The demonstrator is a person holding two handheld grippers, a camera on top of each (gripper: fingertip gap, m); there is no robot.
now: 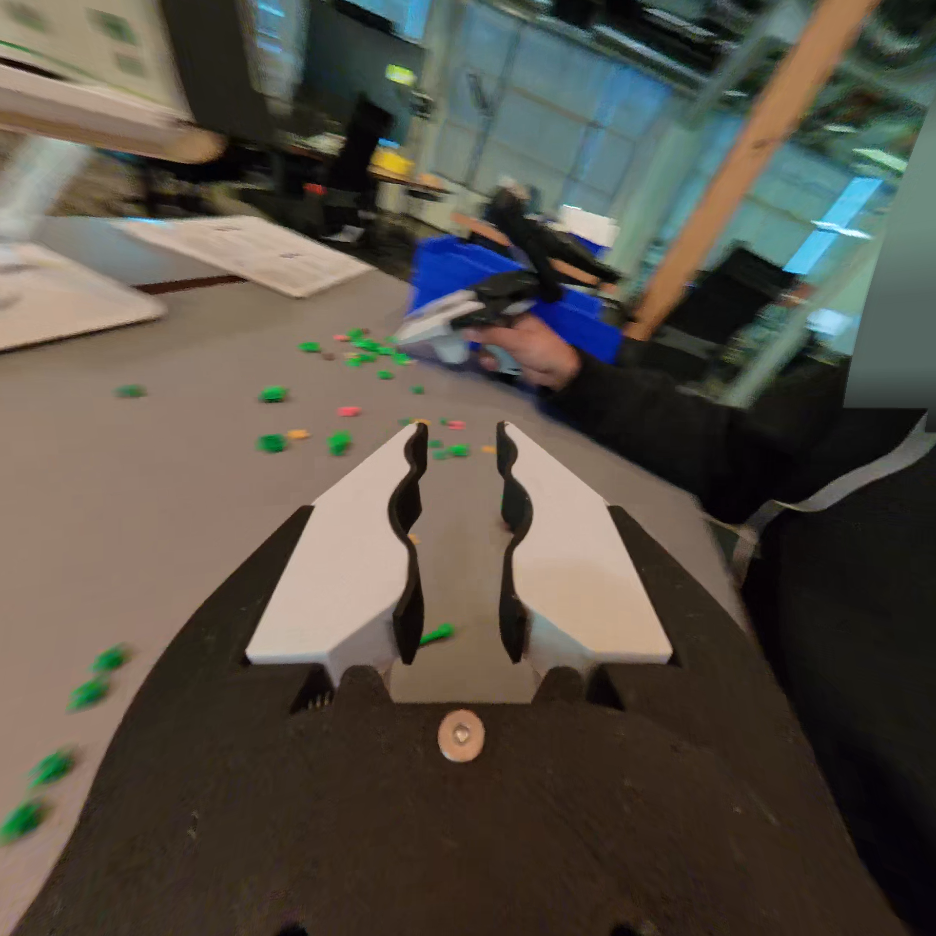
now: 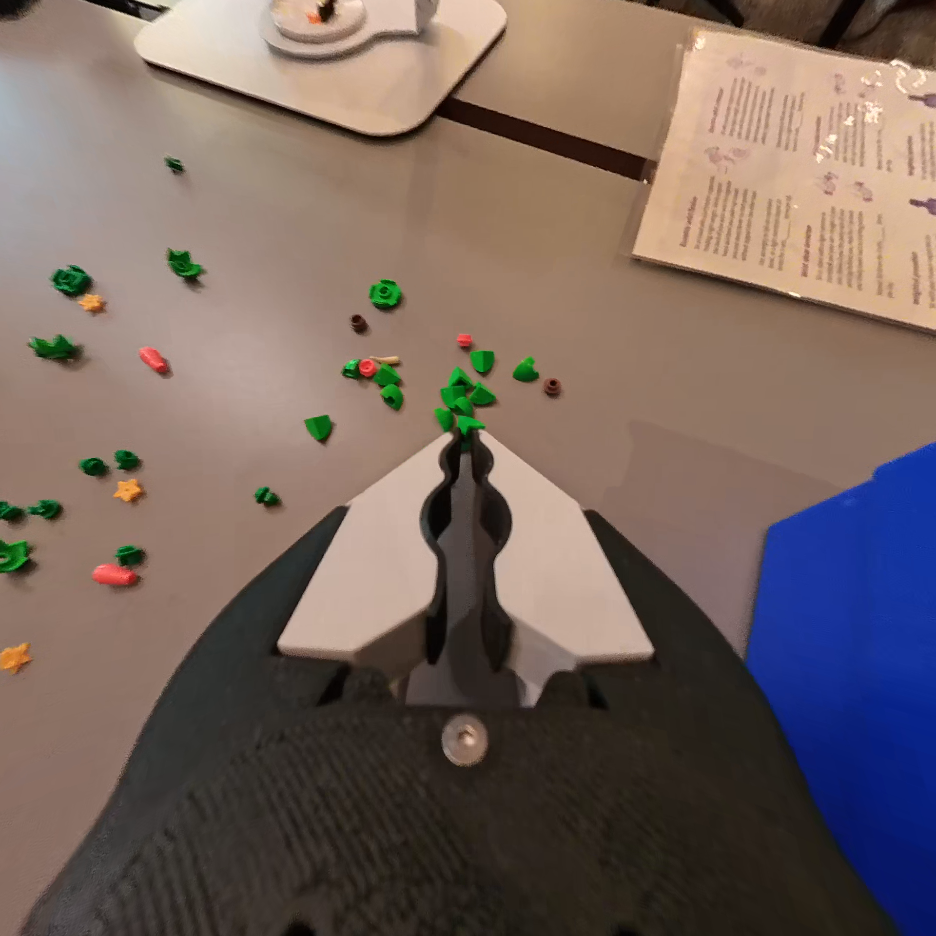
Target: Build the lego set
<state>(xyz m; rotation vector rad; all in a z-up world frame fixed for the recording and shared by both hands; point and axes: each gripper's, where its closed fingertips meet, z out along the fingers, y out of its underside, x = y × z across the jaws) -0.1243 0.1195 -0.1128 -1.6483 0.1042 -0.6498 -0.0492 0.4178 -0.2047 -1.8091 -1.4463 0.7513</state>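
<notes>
In the right wrist view my right gripper (image 2: 465, 439) is down at the grey table (image 2: 608, 354), shut on a small green leaf-shaped piece (image 2: 468, 424) that sticks out past its tips. That piece lies at the near edge of a cluster of similar green pieces (image 2: 461, 392). My left gripper (image 1: 461, 430) is open and empty above the table, with only table surface between its fingers. The left wrist view, which is blurred, shows the right gripper (image 1: 445, 324) farther off, held by a hand beside scattered green pieces (image 1: 369, 349).
More green pieces (image 2: 385, 294), pink pieces (image 2: 153, 359), orange stars (image 2: 127, 490) and brown round pieces (image 2: 552, 386) lie over the table. A blue bin (image 2: 851, 658) stands at the right. A laminated instruction sheet (image 2: 790, 172) lies at the back right, and a white base board (image 2: 212, 45) at the back.
</notes>
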